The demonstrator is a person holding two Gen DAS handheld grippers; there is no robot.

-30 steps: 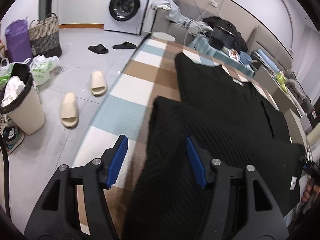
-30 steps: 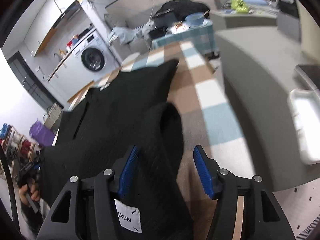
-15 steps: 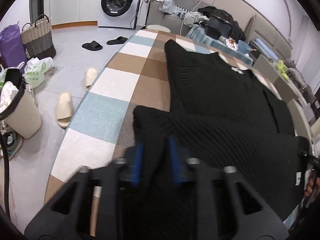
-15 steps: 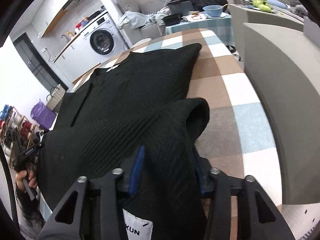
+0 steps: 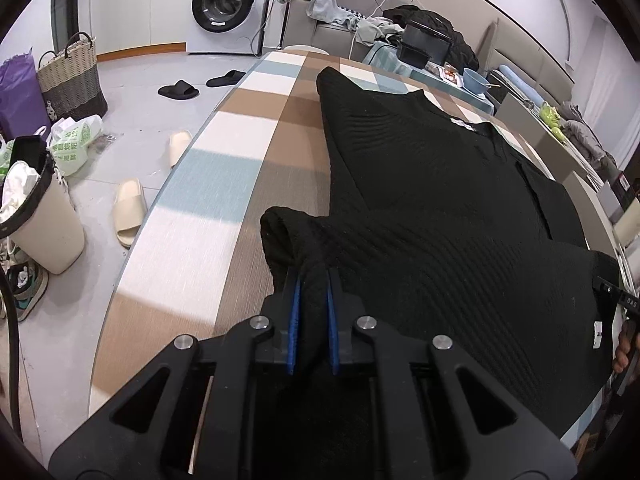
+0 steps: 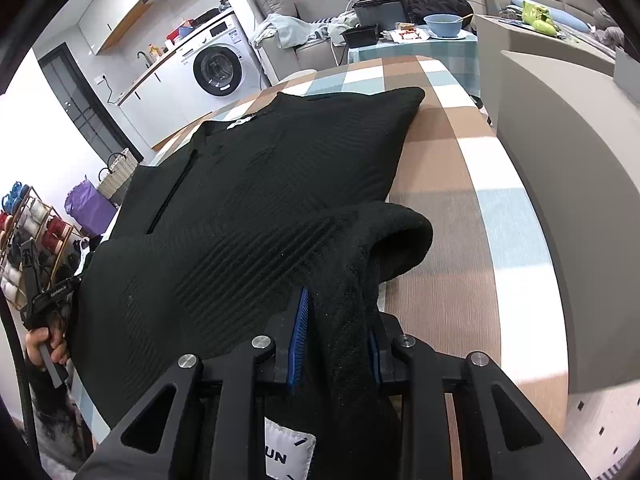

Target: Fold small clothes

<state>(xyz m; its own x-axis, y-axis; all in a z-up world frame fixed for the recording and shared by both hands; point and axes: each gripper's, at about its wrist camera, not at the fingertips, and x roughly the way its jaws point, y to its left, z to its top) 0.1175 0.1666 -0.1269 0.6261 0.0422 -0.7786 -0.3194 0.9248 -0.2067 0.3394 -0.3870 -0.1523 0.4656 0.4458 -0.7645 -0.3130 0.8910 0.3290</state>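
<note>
A black ribbed sweater (image 5: 440,208) is lying spread over a table covered in a checked cloth (image 5: 224,168) of brown, white and pale blue squares. Its near hem is being held at both corners.

Left gripper (image 5: 313,280): the jaws have just been closing and are now being pressed onto a bunched fold of the sweater's near left corner. The blue pads (image 5: 295,312) are being kept apart only by the knit between them. A small loop of fabric is being pushed up just ahead of the fingertips.

Right gripper (image 6: 340,304): the jaws have likewise just been closing, and a thicker roll of the sweater's near right corner is being clamped between the blue pads (image 6: 301,328). A rounded fold is bulging to the right of the fingertips, above the cloth. A white label (image 6: 289,454) is hanging from the hem beneath this gripper.

The far part of the sweater, with the collar and a white neck tag (image 6: 240,122), is resting flat on the table.

Background, noted in the left view: a washing machine (image 5: 226,4), a woven basket (image 5: 72,76), a lined bin (image 5: 36,216), slippers (image 5: 128,210) on the floor. A blue bowl (image 6: 444,24) is sitting on a smaller table beyond.
</note>
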